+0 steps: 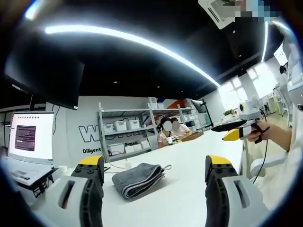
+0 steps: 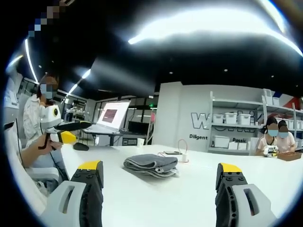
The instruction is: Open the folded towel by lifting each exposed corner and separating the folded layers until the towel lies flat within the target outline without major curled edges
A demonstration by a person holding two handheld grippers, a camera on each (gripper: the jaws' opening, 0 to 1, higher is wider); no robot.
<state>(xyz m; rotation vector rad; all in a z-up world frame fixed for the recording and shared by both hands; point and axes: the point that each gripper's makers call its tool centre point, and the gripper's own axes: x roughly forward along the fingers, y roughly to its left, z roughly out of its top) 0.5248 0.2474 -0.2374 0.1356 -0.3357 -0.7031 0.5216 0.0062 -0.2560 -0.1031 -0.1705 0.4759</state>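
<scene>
Grey terry, folded thick: the towel (image 1: pixel 138 179) lies on the white table (image 1: pixel 189 161), ahead of both my claws and touched by neither. In the left gripper view my left gripper (image 1: pixel 155 165) stands wide, its jaws well apart, and the towel sits between them but nearer the left jaw, its long axis running diagonally from near right to far left, with the stacked fold edges facing me. In the right gripper view the towel (image 2: pixel 151 165) lies ahead and centred between the jaws of my right gripper (image 2: pixel 158 170), also spread wide and holding nothing, its long axis crosswise. Neither claw seems clearly closer. I judge the layered edge toward the left claw the easier start. I see no target outline on the table.
</scene>
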